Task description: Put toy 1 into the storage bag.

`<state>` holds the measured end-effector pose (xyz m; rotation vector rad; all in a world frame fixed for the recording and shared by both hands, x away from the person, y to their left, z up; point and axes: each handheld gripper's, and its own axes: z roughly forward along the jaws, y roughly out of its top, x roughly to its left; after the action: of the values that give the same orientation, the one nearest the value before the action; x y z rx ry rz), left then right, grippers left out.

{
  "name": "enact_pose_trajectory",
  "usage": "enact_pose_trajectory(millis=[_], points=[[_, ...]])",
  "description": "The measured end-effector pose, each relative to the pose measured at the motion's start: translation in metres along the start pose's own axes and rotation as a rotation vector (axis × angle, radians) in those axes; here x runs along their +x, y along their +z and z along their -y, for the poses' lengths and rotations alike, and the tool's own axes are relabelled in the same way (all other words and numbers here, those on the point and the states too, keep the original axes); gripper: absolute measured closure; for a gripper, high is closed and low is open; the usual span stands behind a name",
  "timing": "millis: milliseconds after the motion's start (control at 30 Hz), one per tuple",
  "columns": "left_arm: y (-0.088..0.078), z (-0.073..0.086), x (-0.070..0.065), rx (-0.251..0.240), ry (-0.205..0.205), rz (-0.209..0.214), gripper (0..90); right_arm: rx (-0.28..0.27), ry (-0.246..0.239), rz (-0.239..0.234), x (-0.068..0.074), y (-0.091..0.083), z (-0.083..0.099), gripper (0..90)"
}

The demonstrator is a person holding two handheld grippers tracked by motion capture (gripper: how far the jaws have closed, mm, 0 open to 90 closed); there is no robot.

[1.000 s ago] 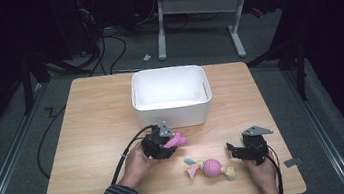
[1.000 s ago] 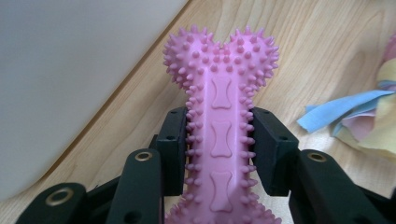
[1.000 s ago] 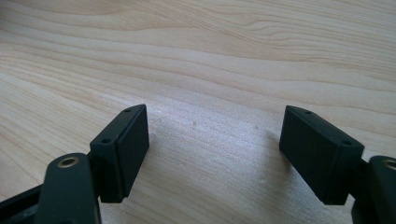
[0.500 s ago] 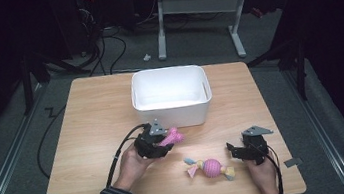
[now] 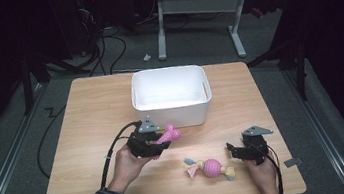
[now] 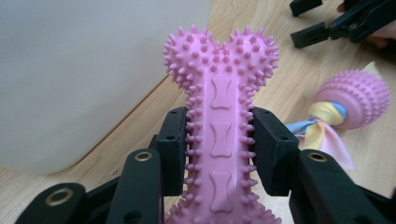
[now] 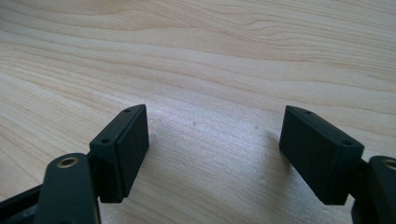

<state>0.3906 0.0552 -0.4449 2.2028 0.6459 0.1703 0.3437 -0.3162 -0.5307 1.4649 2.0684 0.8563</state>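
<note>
The left gripper pinches a pink spiky bone toy by its shaft, with the knobbed end sticking out past the 2 jaws. In the left gripper view the black pads press against both sides of the bone, and the white wall of the bin stands close on the left of it. From the high view the bone sits above the wooden table, just in front of the white bin, near that bin's front left corner.

A pink ball toy with pastel cloth tails lies on the table between the 2 hands, apart from both grippers. It also appears at the right of the left gripper view.

The right gripper rests low near the table's front right corner, pointing toward the ball toy. Its jaws are spread wide, and the right gripper view has bare wood between the pads, nothing held.
</note>
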Motion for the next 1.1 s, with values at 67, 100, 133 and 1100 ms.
enact_pose_trajectory(millis=[67, 100, 133, 1100], points=[[-0.004, 0.0, 0.001, -0.012, -0.018, 0.007, 59.3, -0.001, 0.0, 0.0, 0.0, 0.0, 0.0, 24.1], [-0.006, -0.001, 0.002, -0.015, -0.023, 0.007, 59.3, -0.001, 0.0, 0.0, 0.0, 0.0, 0.0, 24.1], [-0.008, -0.001, 0.003, -0.017, -0.026, 0.007, 59.3, 0.0, 0.0, 0.0, 0.0, 0.0, 0.0, 24.1], [-0.063, -0.009, 0.017, -0.122, -0.093, -0.053, 59.1, 0.0, -0.002, 0.0, 0.0, 0.0, 0.0, 24.0]])
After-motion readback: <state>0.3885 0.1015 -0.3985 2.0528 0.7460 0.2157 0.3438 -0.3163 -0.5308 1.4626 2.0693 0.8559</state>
